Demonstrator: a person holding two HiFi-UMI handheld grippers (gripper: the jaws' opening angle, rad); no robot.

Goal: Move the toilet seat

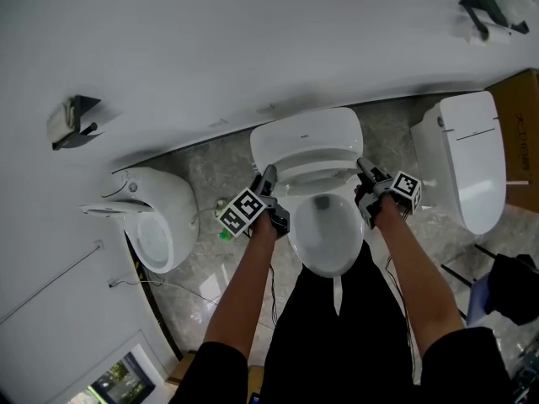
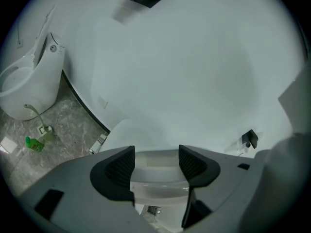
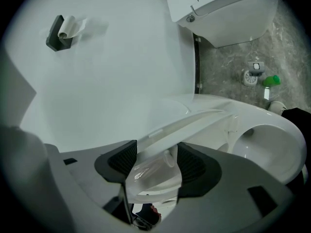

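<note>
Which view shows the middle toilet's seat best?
The right gripper view: the seat runs edge-on, raised off the bowl. The head view shows it from above, foreshortened, its tilt hard to judge. The left gripper view shows only a short white edge of it.

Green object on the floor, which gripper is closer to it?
Left. The left gripper is on the side of the toilet seat next to the green object; the right gripper is on the far side, across the bowl.
</note>
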